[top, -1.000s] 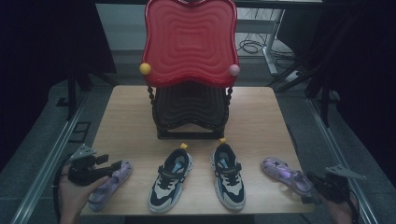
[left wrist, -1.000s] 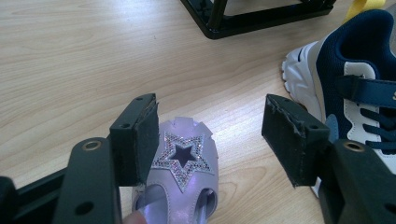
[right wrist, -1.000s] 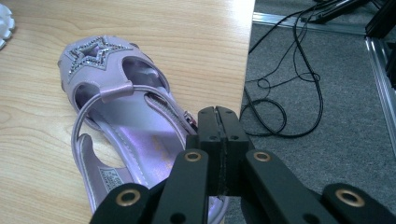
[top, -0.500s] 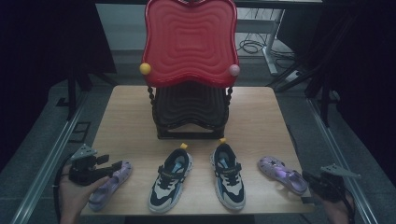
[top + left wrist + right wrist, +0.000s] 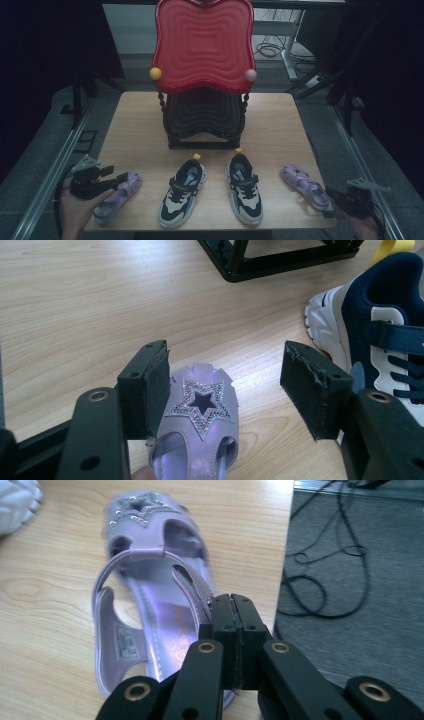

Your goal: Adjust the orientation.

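Two grippers differ: left gripper spread around the left sandal, right gripper pressed together beside the right sandal, risking a missed strap.

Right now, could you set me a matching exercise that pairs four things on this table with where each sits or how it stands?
Things:
1. left tongs
2. right tongs
3. sneakers
4. red tray

States or places:
A. upright on the black rack
B. shut, at the heel of a purple sandal
C. side by side in the middle of the near edge
D. open, astride the toe of a purple sandal

Pairs: 1-D, 2-B, 3-C, 4-A
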The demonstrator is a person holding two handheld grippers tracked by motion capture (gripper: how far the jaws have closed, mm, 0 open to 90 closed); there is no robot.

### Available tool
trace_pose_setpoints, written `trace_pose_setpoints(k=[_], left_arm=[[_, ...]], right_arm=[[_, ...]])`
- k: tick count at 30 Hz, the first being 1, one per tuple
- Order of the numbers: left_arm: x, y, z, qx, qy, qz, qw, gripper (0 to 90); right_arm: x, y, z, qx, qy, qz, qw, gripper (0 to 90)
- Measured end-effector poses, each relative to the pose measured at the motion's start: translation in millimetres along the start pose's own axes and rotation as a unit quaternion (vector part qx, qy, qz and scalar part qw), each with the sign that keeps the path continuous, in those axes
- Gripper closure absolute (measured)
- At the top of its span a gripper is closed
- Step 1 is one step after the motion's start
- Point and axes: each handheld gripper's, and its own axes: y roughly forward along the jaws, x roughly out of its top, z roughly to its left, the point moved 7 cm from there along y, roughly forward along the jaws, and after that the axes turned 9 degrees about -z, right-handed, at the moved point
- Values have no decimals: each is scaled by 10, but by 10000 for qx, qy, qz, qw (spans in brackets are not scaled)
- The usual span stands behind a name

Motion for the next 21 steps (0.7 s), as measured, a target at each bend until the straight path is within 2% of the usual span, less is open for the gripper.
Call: trace_pose_setpoints(k=[8,12,17,21], left_arm=[[0,-10,8,11,-11,-6,10000,368],[1,-22,14,20,-7,-17,10000,368],[2,-30,25,35,-17,-28,10000,368],[5,-32,21,35,-13,-36,10000,368]], right_arm=[[-18,-54,74,241,-102,144,9996,895],[-12,-61,89,239,-115,156,9995,894],[41,-92,52,5,-152,-11,9999,883],[122,-128,75,-163,-238,-203,9994,883]])
